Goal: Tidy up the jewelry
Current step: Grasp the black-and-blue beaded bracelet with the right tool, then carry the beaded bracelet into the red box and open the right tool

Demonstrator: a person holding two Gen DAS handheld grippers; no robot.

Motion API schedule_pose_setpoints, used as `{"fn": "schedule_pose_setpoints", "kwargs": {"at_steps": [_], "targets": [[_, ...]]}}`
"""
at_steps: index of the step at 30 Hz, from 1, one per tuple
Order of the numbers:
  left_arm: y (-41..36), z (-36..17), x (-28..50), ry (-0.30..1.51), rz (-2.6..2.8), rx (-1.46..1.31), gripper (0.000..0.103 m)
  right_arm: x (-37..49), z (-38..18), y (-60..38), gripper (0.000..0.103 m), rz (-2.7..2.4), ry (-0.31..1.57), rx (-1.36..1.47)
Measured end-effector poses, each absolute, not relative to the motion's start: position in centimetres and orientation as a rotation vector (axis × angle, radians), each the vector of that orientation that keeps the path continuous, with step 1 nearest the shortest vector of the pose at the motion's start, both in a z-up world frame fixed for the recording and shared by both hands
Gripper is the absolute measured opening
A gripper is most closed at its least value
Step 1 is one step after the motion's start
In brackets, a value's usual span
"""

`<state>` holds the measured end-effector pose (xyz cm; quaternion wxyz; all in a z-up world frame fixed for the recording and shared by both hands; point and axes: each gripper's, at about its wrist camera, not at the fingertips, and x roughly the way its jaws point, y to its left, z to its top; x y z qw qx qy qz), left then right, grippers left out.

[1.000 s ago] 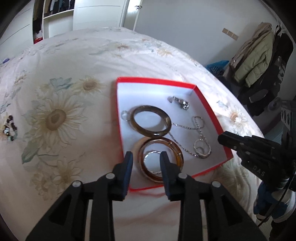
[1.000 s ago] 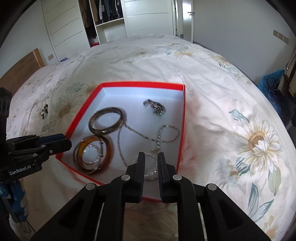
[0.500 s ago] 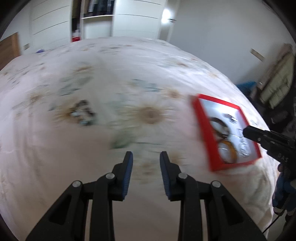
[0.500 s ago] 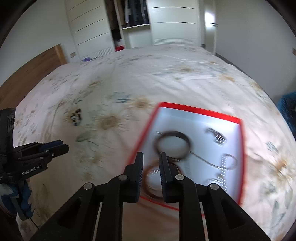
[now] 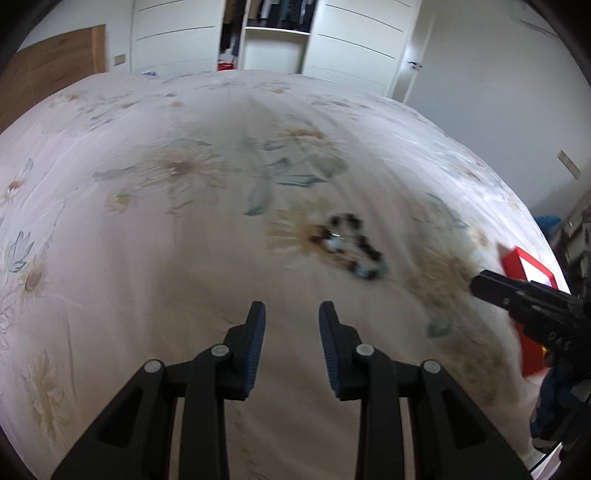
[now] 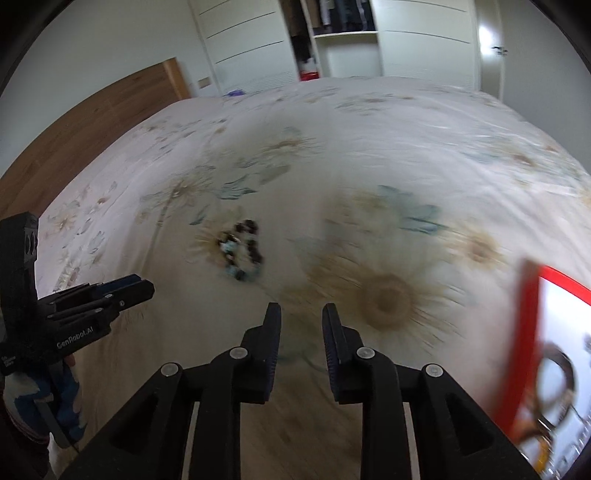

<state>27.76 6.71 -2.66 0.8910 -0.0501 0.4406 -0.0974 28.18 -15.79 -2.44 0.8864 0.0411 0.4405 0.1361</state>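
Bracelet (image 5: 352, 245) ahead of left hand-held gripper (image 5: 291, 314)

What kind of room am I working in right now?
Most likely a bedroom: the work surface is a bed with a floral bedspread and a wooden headboard, and an open white wardrobe with hanging clothes stands beyond it.
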Motion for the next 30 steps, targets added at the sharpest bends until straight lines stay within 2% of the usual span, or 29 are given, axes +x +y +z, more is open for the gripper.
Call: {"fn": "schedule_pose_setpoints", "kwargs": {"at_steps": [15, 19, 30], "targets": [[8.8, -5.2, 30.4, 0.920, -0.210, -0.177, 0.029, 34.9, -8.1, -10.5, 0.028, 0.290, 0.981, 0.042], [8.6, -5.7, 30.6, 0.929, -0.202, -0.166, 0.029, 35.4, -8.7, -10.4, 0.011, 0.269, 0.994, 0.008], [5.8, -5.8, 32.1, 0.935, -0.248, -0.159, 0.029, 32.4, -5.8, -14.9, 0.010, 0.266, 0.900, 0.075]]}}
